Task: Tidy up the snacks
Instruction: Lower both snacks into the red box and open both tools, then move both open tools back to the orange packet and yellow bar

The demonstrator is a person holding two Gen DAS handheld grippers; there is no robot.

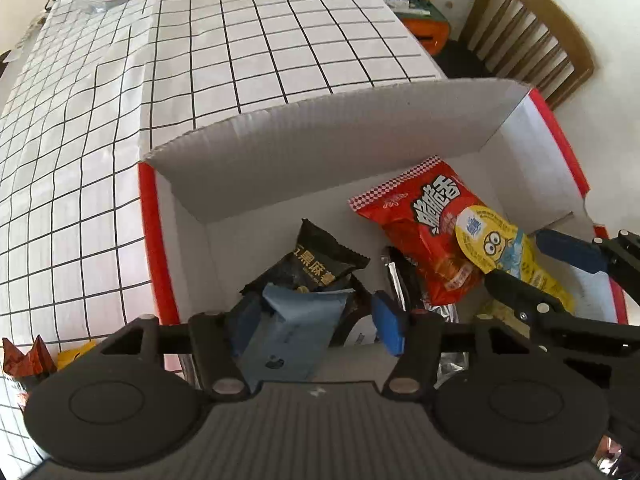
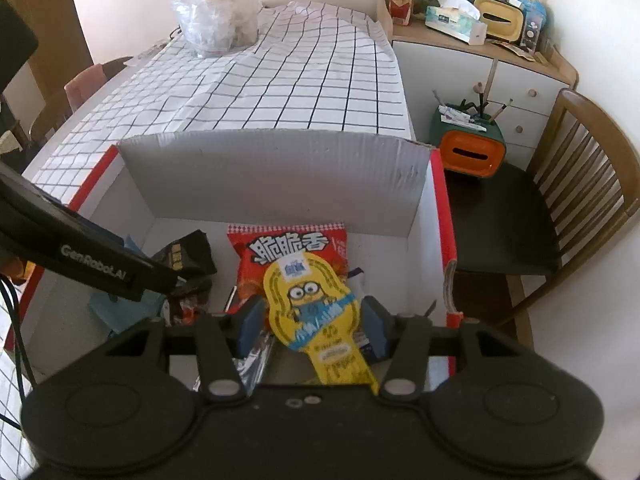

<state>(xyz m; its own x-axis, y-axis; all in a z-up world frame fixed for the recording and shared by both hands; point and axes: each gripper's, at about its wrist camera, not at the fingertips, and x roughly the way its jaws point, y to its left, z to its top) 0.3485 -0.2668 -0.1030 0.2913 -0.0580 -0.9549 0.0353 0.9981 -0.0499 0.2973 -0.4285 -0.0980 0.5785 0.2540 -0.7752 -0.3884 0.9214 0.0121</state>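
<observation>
Your left gripper (image 1: 316, 316) stands parted around the blue packet (image 1: 292, 332); your right gripper (image 2: 314, 326) stands parted around the yellow packet (image 2: 316, 308), both inside the box (image 2: 272, 172).

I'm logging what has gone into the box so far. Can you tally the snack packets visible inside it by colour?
In the box, as far as the views show:
Red packet: 1
Yellow packet: 1
Black packet: 1
Blue packet: 1
Silver foil packet, partly hidden: 1
Total: 5
</observation>
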